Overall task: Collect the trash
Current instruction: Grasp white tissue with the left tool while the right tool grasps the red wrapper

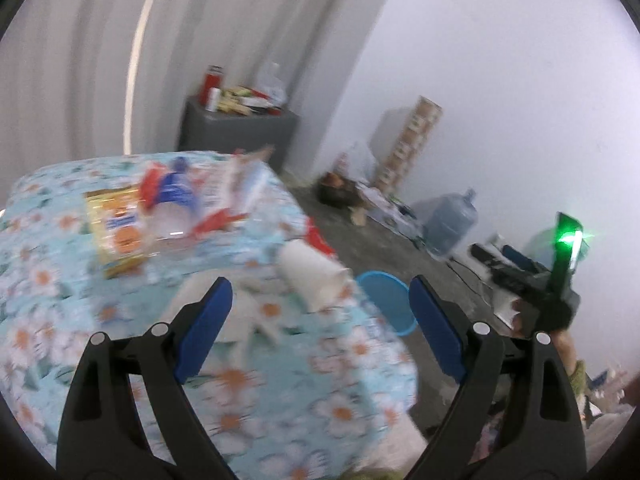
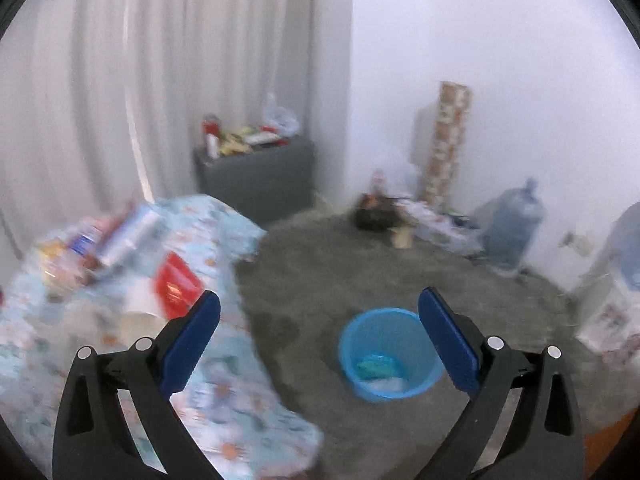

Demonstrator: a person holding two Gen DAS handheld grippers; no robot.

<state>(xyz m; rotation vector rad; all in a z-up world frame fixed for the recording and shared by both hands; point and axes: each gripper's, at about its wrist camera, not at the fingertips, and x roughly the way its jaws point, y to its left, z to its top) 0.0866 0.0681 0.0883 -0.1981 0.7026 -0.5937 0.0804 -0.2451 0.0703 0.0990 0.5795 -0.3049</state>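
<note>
Trash lies scattered over the surface [image 1: 280,380], which is draped in a light blue cloth with white and orange flowers. In the left wrist view a white paper cup [image 1: 312,276] lies on its side near the cloth's right edge, with a red packet [image 1: 318,238] just behind it. Farther back sit a yellow snack wrapper [image 1: 118,232], a blue and white wrapper [image 1: 176,196] and a few red and white packets, all blurred.

Both tools are empty. The left tool [image 1: 320,320] has its blue pads spread wide, nothing between them, and it hangs above the near part of the cloth. The right tool [image 2: 318,340] is spread just as wide, with nothing in its grip; its left finger [image 2: 188,344] lies over the cloth's edge and its right finger [image 2: 448,344] over the grey floor [image 2: 320,260].

A blue plastic bin [image 2: 424,390] stands on the floor just beside the surface, framed between the right tool's fingers in the right wrist view. Inside it lie a teal scrap and something white. The left wrist view shows only the bin's rim [image 1: 384,284] past the cup.

Against the far wall stand a grey cabinet [image 2: 260,176] loaded with small items, a tall patterned box [image 2: 448,140] and a large water jug [image 2: 512,224]. Pale curtains [image 2: 140,80] hang behind the surface.
</note>
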